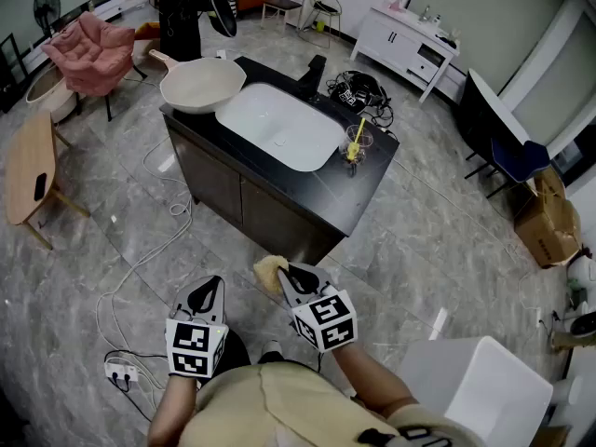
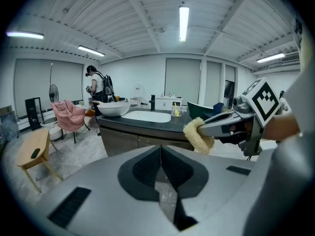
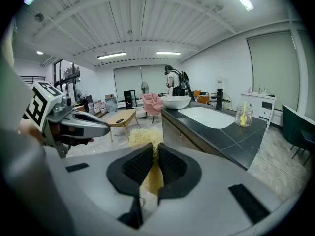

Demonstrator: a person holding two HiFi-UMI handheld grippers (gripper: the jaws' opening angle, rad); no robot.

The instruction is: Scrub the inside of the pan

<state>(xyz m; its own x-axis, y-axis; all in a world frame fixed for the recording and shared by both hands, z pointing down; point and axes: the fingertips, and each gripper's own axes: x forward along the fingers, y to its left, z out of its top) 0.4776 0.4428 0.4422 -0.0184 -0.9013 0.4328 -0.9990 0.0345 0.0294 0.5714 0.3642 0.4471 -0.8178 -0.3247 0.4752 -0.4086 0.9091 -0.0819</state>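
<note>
The pan (image 1: 200, 85) sits in the upper left of the head view, on the far left end of the dark bench (image 1: 365, 192). Its pale inside faces up and its handle points away toward the upper left. Just beside it to the right is the white sink basin (image 1: 279, 125), and past that, near the bench's right end, a glass jar (image 1: 355, 144) holds something yellow.

You stand well apart from all of this, at the bottom of the frame. Your right gripper (image 1: 285, 275) has its jaws clamped on a yellow fibrous scrubbing pad (image 1: 268, 269), which sticks out past the jaw tips. Your left gripper (image 1: 213, 287) has its jaws pressed together with nothing between them.

I judge the scrubbing has not begun and this is the approach, with the tool already in the right jaws. Next, walk up to the bench's left end and carry the pad over the pan's rim and down onto its inner floor. The empty left gripper could steady the handle, but its jaws would have to part first.
</note>
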